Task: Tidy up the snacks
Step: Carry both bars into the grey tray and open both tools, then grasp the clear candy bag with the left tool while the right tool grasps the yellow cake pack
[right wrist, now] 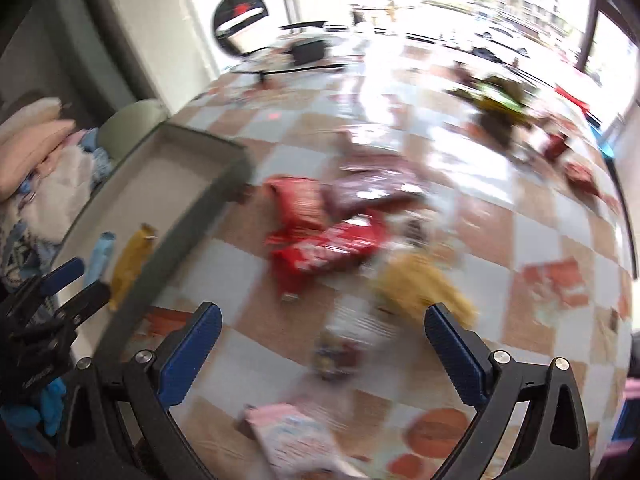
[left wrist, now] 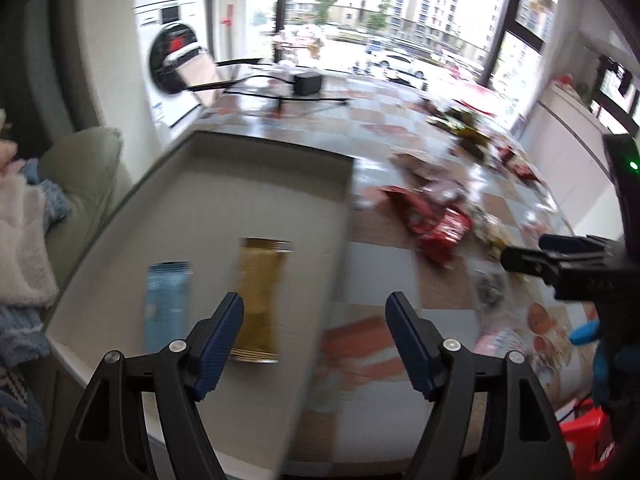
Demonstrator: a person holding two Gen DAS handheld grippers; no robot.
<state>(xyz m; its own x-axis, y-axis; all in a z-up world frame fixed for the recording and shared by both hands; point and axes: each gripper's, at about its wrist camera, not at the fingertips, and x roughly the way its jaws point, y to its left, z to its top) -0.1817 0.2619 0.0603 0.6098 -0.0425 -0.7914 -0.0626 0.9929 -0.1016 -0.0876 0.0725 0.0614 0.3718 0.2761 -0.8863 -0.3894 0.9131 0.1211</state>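
With both my left gripper [left wrist: 315,344] and right gripper [right wrist: 323,348] released and empty, two bars lie in the tray [left wrist: 256,152] at my ten o'clock, and I risk fumbling the blurred yellow packet [right wrist: 424,284] at one o'clock.

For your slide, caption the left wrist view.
Open left gripper over grey tray holding blue and gold packets.

Probably a home: washing machine [left wrist: 176,60], checked tablecloth [right wrist: 400,128], apartment-block view.

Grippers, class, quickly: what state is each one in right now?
Left gripper: open, holding nothing.
Right gripper: open wide, holding nothing.
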